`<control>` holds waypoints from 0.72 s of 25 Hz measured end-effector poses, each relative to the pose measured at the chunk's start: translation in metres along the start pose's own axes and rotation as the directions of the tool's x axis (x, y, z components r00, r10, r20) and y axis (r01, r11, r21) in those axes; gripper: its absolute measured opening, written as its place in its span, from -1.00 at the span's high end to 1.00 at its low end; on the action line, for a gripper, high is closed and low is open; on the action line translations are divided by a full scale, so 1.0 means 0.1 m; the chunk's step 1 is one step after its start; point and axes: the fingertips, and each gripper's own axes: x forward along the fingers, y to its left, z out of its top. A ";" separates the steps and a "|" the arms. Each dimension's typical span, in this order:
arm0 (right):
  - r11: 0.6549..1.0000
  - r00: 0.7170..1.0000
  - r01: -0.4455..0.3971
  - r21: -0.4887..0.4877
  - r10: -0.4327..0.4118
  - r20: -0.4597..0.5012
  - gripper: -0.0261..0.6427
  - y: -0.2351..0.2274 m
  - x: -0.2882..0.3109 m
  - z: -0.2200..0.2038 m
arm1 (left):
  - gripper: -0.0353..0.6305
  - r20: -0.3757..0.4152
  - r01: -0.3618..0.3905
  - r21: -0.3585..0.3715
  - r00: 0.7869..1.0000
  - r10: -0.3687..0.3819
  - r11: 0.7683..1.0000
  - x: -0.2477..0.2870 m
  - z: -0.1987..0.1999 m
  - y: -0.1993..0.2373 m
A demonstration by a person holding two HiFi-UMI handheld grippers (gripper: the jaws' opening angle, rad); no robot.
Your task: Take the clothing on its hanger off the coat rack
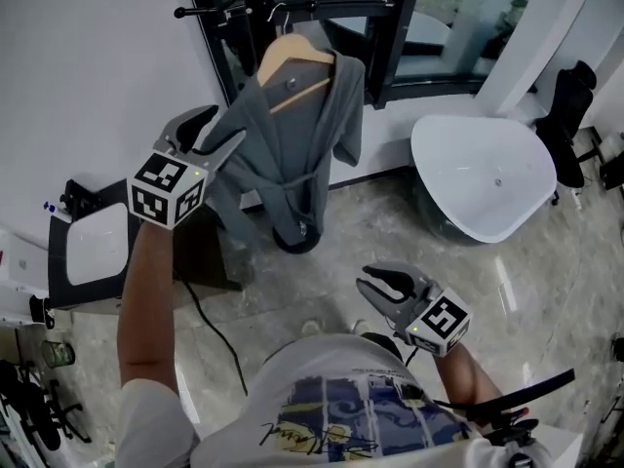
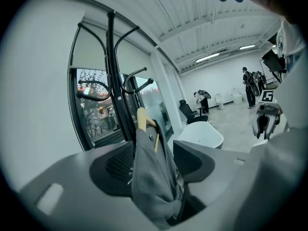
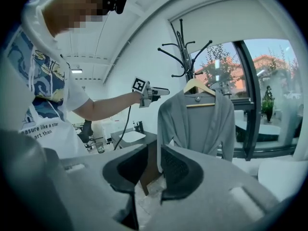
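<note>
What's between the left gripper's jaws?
A fold of the gray robe on the hanger sits between them, jaws apart; left gripper view shows it.

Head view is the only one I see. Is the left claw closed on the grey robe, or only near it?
Observer: In the left gripper view the robe hangs between the jaws of the left claw, which stand apart; nothing pinches it.
Operator: And the other hand, does it hold anything?
Observer: No; in the right gripper view the right claw is open and empty.
Operator: Is it lifted off?
Observer: Not yet; the hanger hangs on the coat rack, below its top.
</note>
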 end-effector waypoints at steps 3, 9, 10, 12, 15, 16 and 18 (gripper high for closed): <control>0.999 0.999 0.048 0.002 -0.048 -0.007 0.67 -0.14 -0.07 0.02 | -0.04 -0.060 0.069 -0.013 0.996 -0.070 0.998 0.34 -0.06 0.14; 0.994 0.994 0.104 0.023 -0.104 -0.011 0.67 -0.30 -0.20 0.04 | -0.06 -0.129 0.174 -0.085 0.974 -0.184 0.981 0.86 -0.11 0.22; 0.992 0.993 0.119 0.030 -0.119 -0.006 0.67 -0.34 -0.22 0.03 | -0.05 -0.140 0.189 -0.105 0.969 -0.202 0.976 0.91 -0.14 0.22; 0.989 0.990 0.141 0.035 -0.142 0.007 0.67 -0.39 -0.24 0.02 | -0.02 -0.173 0.211 -0.124 0.957 -0.231 0.970 0.99 -0.19 0.22; 0.988 0.989 0.147 0.040 -0.147 0.001 0.67 -0.41 -0.24 -0.01 | 0.07 -0.234 0.232 -0.131 0.937 -0.258 0.964 1.07 -0.29 0.21; 0.989 0.990 0.144 0.041 -0.144 0.001 0.67 -0.41 -0.24 -0.01 | 0.11 -0.253 0.242 -0.138 0.929 -0.270 0.961 1.09 -0.32 0.20; 0.989 0.990 0.141 0.042 -0.142 0.001 0.67 -0.43 -0.23 -0.02 | 0.29 -0.288 0.255 -0.139 0.914 -0.285 0.957 1.13 -0.38 0.18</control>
